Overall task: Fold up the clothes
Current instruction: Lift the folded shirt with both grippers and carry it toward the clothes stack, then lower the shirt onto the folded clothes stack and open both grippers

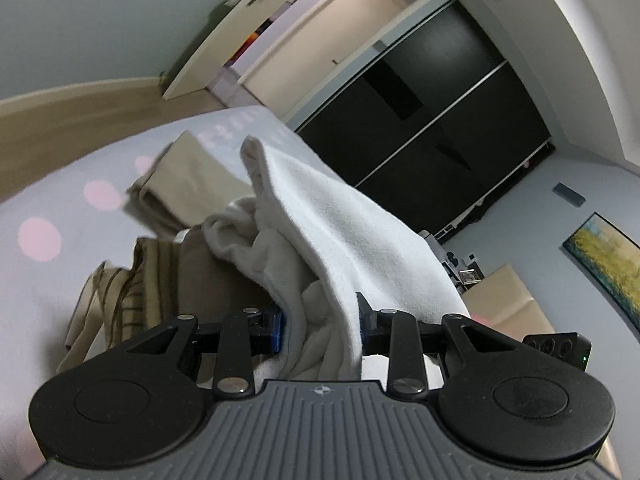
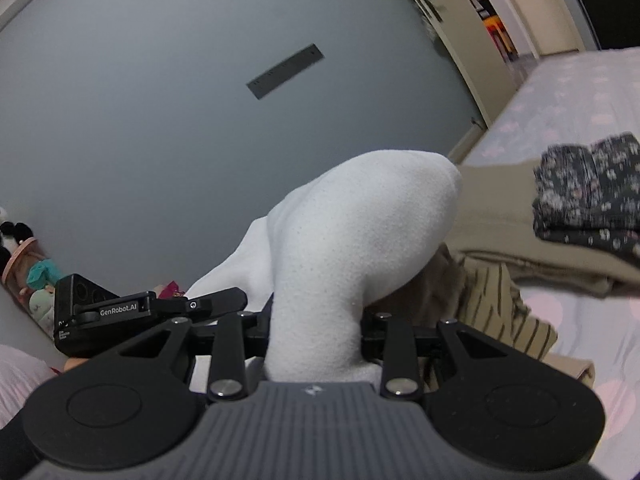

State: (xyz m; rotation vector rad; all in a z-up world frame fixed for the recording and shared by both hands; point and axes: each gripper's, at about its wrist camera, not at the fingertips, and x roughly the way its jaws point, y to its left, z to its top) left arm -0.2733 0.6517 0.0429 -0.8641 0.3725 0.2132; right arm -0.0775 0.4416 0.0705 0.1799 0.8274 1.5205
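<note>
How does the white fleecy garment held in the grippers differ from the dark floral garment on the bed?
The white fleecy garment is plain, while the dark floral-print garment is patterned with small pale flowers. The white one hangs bunched and unfolded, clamped by the left gripper and right gripper; the floral one lies folded and flat, untouched, on a folded beige garment. Both are soft clothing.

White fleecy garment (image 1: 344, 232) bunched, lifted above the bed; folded clothes (image 2: 520, 216) beyond.

Fingertips of both grippers buried in white garment (image 2: 352, 240) — floral cloth (image 2: 592, 196) cropped at right edge, blurred; doorway contents unreadable.
</note>
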